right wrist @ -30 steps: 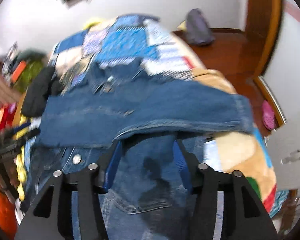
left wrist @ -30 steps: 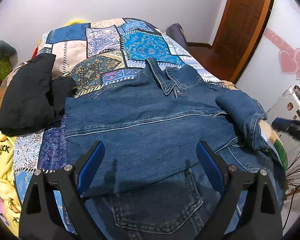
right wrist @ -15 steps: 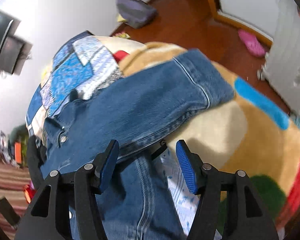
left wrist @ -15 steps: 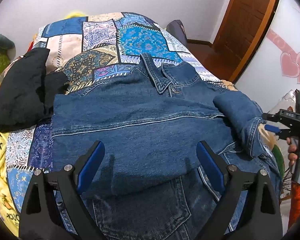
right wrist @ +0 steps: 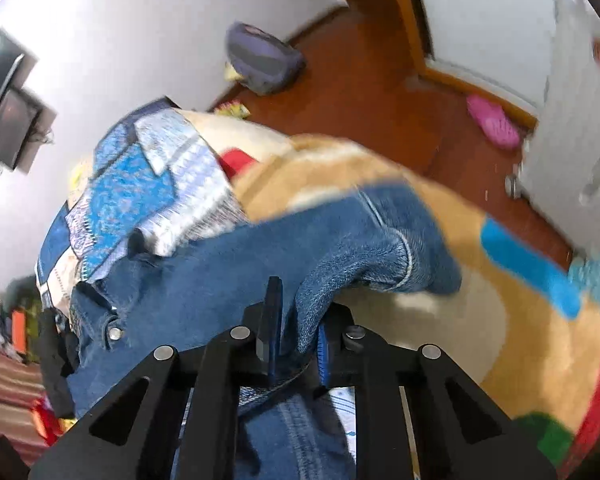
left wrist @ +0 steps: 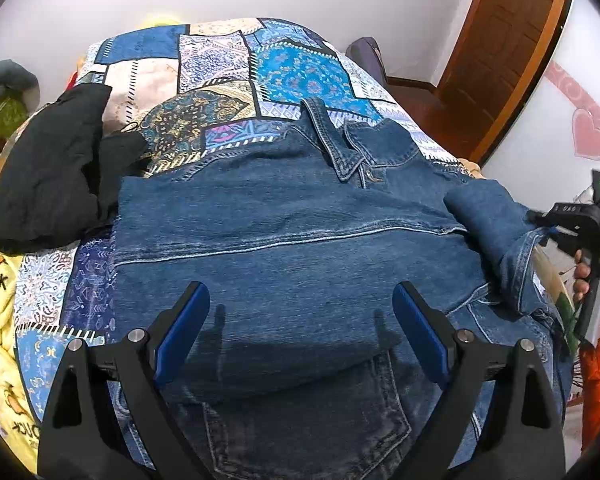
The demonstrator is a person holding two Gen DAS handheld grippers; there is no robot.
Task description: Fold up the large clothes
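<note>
- Denim jacket lies spread on the bed, collar toward the far end, lower part lapping over a pair of jeans nearest the left camera. Judgement: spread flat so the sleeves can be brought in across the body.
- Left claw is wide apart, gripping nothing, poised just above the jacket's lower body. Contact with the cloth cannot be told; only the finger shadows fall on it. Judgement: it waits there, ready to pin or take the hem.
- Right claw is closed on the cuff end of the jacket sleeve; denim bunches between the blue pads. In the left wrist view the same claw sits at the bed's right edge against the sleeve, a hand on its handle.
- Judgement: sleeve is held at the cuff so its whole length can be carried over the torso in one sweep.
- Black garment is piled at the left side of the bed, touching the jacket's left edge; a yellow printed cloth hangs lower left.
- Hidden or unclear: right wrist view is motion-blurred. How much cuff is inside the grip is masked by the claw body. Jacket's left sleeve is not visible, possibly tucked under. Jeans are cut off by the frame and the left claw.
</note>
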